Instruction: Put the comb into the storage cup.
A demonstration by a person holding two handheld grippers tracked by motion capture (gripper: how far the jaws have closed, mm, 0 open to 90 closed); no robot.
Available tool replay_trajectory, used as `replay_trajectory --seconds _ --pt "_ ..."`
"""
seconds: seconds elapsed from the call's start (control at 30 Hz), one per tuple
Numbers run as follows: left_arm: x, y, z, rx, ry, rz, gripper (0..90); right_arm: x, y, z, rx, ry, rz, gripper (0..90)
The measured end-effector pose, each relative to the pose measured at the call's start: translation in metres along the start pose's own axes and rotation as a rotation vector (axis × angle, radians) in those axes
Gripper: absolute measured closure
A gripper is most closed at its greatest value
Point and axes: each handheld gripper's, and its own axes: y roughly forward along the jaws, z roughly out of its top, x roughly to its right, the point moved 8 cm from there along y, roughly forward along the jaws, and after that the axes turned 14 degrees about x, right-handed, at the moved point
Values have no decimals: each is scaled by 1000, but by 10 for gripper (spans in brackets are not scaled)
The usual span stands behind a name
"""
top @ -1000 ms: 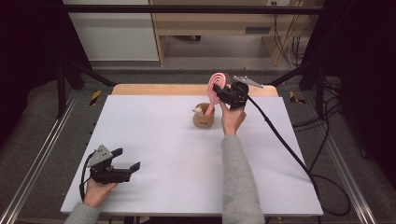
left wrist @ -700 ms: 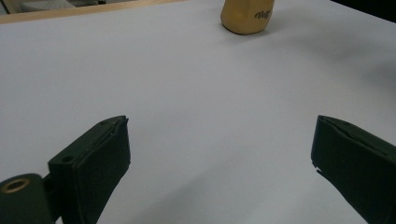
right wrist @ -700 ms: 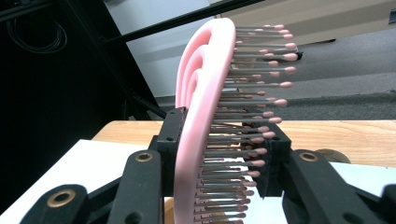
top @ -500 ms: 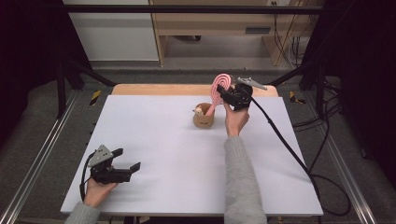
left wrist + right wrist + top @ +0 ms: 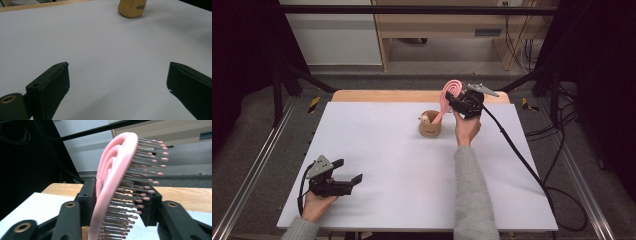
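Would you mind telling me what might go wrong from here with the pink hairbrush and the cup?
The right gripper clamps the pink hairbrush across its head and bristles, so it might twist or slip. Its handle stands in the small brown cup, which nothing steadies; the left gripper hangs open far away, so the cup could tip.

A fixed camera above the near edge of the table [image 5: 377, 150] looks forward and down, taking in the whole white top, both forearms and the floor beyond. A second camera rides low on the left gripper [image 5: 343, 180] at the near left corner, skimming close over the table [image 5: 105, 50] toward the tan cup [image 5: 132, 8], the same cup [image 5: 430, 127] seen mid-table from above. A third rides on the right gripper [image 5: 451, 104], raised at the far side and facing the back of the room, very close to the pink brush [image 5: 112, 185], which the overhead view shows as the brush [image 5: 447, 95] above the cup.
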Motion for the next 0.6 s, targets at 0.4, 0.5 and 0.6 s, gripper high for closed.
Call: replay_trajectory --seconds 0.4,0.5,0.6 --pt "1 1 0 0 -1 2 45 5 -4 -8 -63 -65 12 274" --pt "0 1 0 0 -2 3 45 4 -6 -11 -82 -91 28 256" --pt "0 1 0 0 -2 3 45 3 -9 -11 -61 -133 28 219"
